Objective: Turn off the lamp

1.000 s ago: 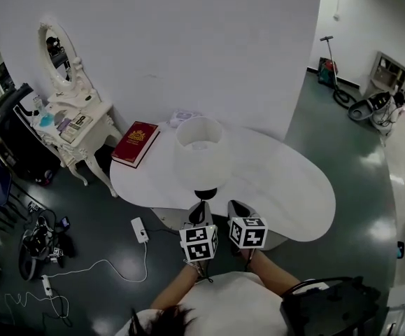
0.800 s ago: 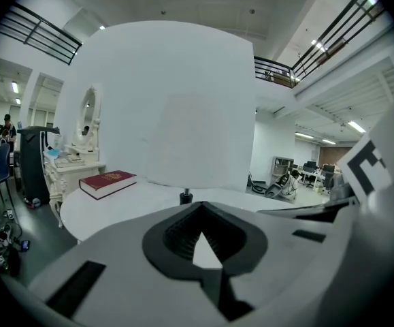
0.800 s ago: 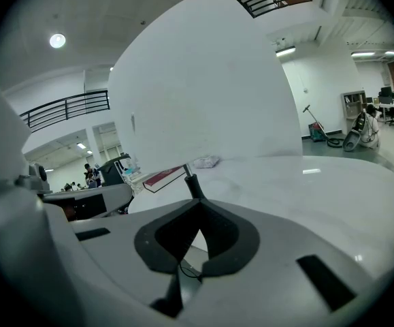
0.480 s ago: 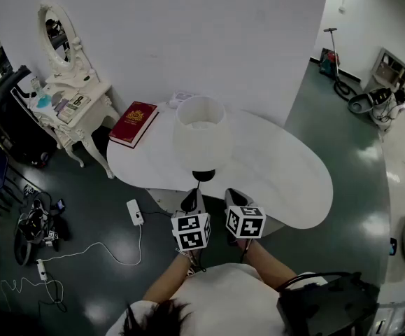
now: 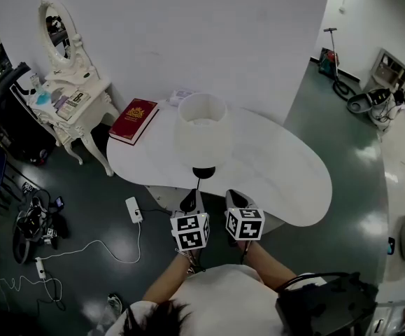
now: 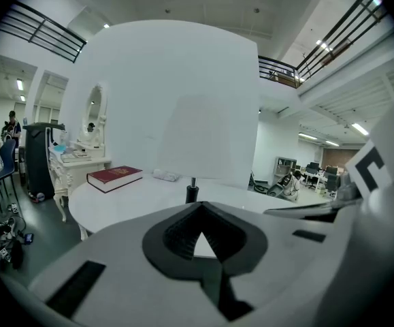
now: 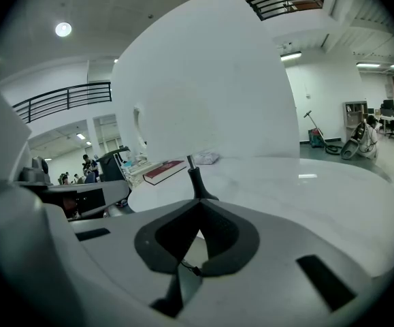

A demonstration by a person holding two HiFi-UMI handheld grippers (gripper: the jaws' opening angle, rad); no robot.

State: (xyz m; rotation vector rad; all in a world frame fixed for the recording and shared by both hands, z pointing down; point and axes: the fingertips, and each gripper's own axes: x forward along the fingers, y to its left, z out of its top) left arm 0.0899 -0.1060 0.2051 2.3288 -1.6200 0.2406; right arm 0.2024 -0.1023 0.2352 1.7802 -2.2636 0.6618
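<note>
Lamp [image 5: 201, 137] on table [image 5: 286, 180] untouched; left claw [image 5: 189, 201], right claw [image 5: 236, 199] both clenched, empty, near base.

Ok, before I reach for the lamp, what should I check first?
1. Lamp upright on the table: ok.
2. Left gripper empty, jaws together: ok.
3. Right gripper empty, jaws together: ok.
4. Way to the lamp base free, with the book lying apart at the table's far left: ok.
5. Switch found: cannot tell, no view shows one.
6. Lamp lit: cannot tell from these views.
</note>
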